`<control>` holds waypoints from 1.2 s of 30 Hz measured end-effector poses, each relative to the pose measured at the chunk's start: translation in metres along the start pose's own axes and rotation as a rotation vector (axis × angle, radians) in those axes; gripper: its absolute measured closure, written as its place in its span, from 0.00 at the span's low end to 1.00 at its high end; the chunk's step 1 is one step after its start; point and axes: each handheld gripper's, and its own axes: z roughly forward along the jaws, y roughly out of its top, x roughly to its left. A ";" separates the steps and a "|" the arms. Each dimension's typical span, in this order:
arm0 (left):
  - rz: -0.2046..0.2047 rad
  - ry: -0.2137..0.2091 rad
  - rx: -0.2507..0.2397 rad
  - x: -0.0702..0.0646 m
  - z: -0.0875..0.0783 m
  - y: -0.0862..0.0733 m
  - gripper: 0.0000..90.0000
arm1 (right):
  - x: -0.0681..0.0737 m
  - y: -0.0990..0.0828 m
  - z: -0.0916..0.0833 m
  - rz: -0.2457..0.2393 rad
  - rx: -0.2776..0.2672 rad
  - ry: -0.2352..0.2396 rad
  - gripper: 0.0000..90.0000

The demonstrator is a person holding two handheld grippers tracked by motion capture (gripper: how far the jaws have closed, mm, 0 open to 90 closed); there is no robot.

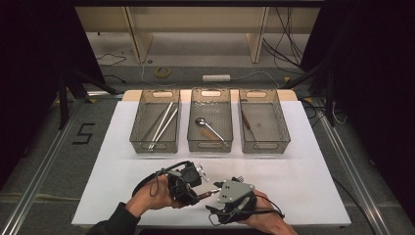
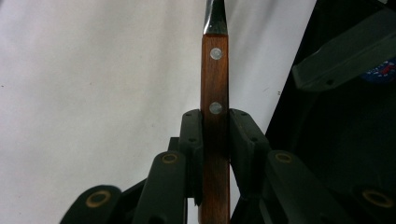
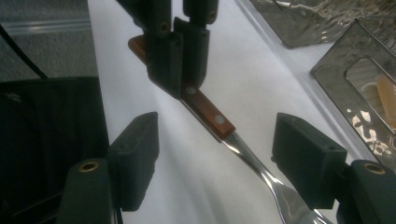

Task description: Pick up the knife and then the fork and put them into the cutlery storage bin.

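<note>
On white tabletop (image 1: 303, 161), three baskets (image 1: 155, 128)

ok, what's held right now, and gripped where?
The left gripper holds a wooden-handled utensil, clamped on the handle near the lower rivet. The right gripper is open; its jaws straddle the metal shank without pressing on it.

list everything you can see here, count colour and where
utensil with wooden handle: 1, brown and steel, clamped in left gripper
mesh bins: 3, grey, row at table's far side
metal rods: about 2, silver, left bin
spoon: 1, silver, middle bin
brown-handled utensil: 1, right bin
table: 1, white
left gripper: 1, black, shut on handle
right gripper: 1, black, jaws open around the steel end
</note>
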 end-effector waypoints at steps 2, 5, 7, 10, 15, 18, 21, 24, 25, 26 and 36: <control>0.003 -0.007 0.007 0.000 0.000 0.001 0.84 | 0.002 0.000 0.003 -0.028 0.012 -0.016 0.37; 0.006 -0.020 0.005 -0.001 0.000 0.002 0.84 | 0.005 0.000 0.008 -0.074 0.034 -0.034 0.39; 0.005 -0.027 0.002 -0.002 -0.001 0.002 0.84 | 0.006 0.000 0.011 -0.095 0.043 -0.039 0.42; 0.011 -0.043 0.001 -0.004 -0.002 0.003 0.84 | 0.008 0.001 0.015 -0.133 0.053 -0.043 0.45; 0.028 -0.048 0.009 -0.006 -0.004 0.003 0.84 | 0.012 0.003 0.018 -0.184 0.063 -0.049 0.54; 0.026 -0.057 0.010 -0.007 -0.005 0.003 0.84 | 0.014 0.003 0.018 -0.216 0.077 -0.047 0.59; 0.028 -0.059 0.013 -0.007 -0.004 0.004 0.84 | 0.016 0.003 0.020 -0.236 0.084 -0.053 0.64; 0.027 -0.070 0.015 -0.008 -0.004 0.004 0.84 | 0.016 0.002 0.020 -0.288 0.104 -0.058 0.68; 0.027 -0.071 0.015 -0.008 -0.004 0.004 0.84 | 0.018 0.002 0.021 -0.297 0.108 -0.075 0.69; 0.036 -0.074 0.019 -0.008 -0.003 0.004 0.84 | 0.018 0.002 0.022 -0.306 0.099 -0.067 0.70; 0.043 -0.087 0.004 -0.010 -0.004 0.005 0.83 | 0.023 0.000 0.023 -0.373 0.120 -0.072 0.81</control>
